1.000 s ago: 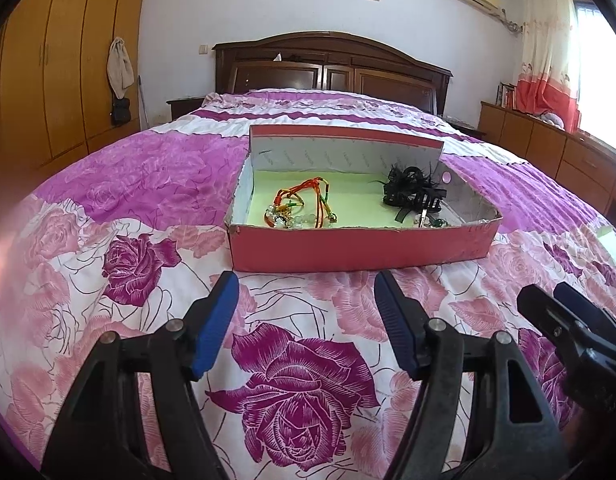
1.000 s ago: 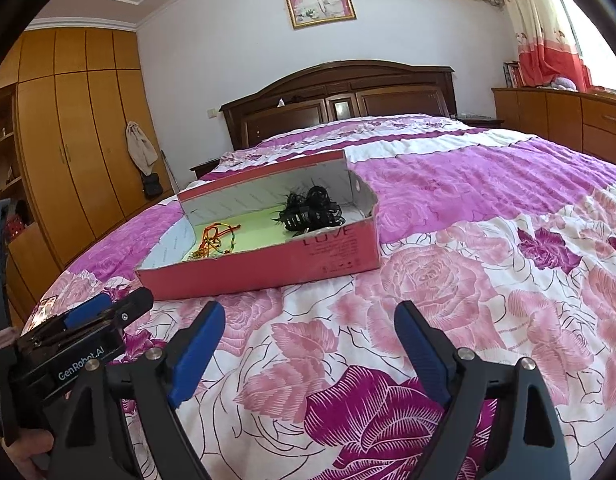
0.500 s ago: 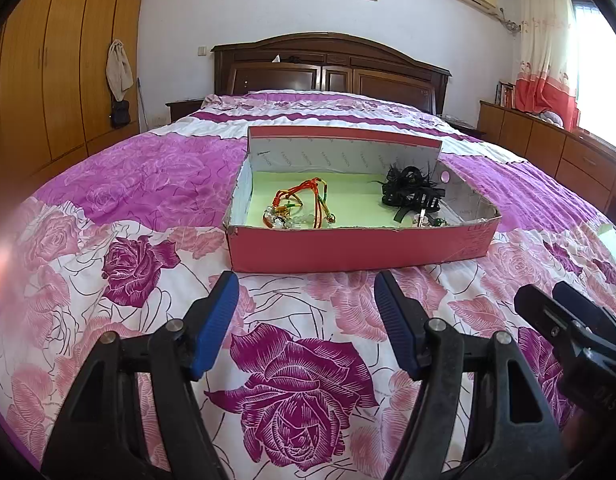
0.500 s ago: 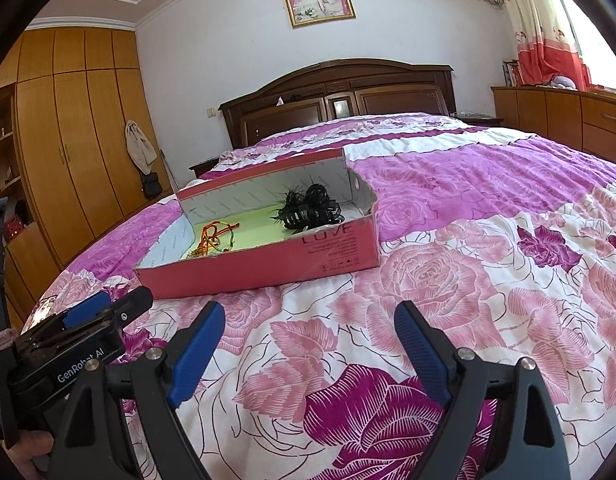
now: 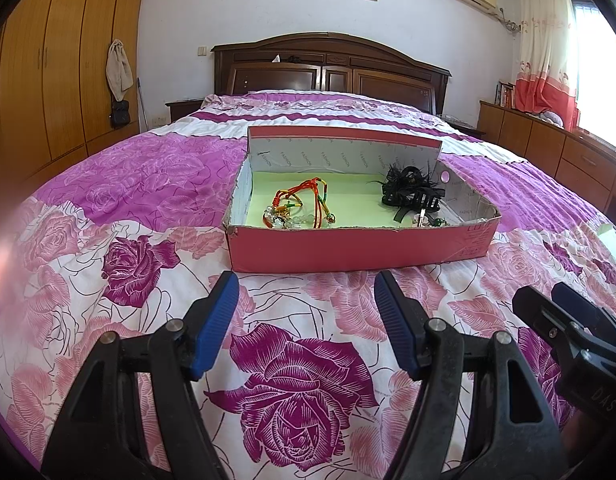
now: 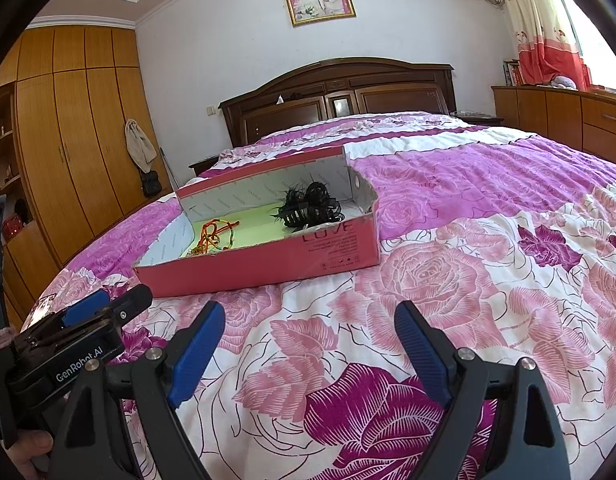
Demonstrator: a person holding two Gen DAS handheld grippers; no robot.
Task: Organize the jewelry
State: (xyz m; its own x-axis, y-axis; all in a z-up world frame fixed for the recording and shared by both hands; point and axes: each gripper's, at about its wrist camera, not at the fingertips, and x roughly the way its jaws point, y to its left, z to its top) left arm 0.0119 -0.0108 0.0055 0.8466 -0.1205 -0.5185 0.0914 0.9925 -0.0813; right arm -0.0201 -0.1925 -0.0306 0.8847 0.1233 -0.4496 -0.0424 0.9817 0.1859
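Since both the left gripper point(image 5: 306, 300) and right gripper point(image 6: 308, 332) hover spread and empty just short of the pink box point(image 5: 347, 248), the limp, light corded necklace point(image 5: 304, 208) inside it is probably best pinched at its red cord, away from the black hair clip point(image 5: 411, 194).

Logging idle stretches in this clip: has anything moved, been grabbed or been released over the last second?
Nothing visibly changed. Both the left gripper and the right gripper hover open and empty over the rose-patterned bedspread, short of the pink cardboard box. The red-and-green braided cord jewelry and the black feathered hair clip lie in the box as before.
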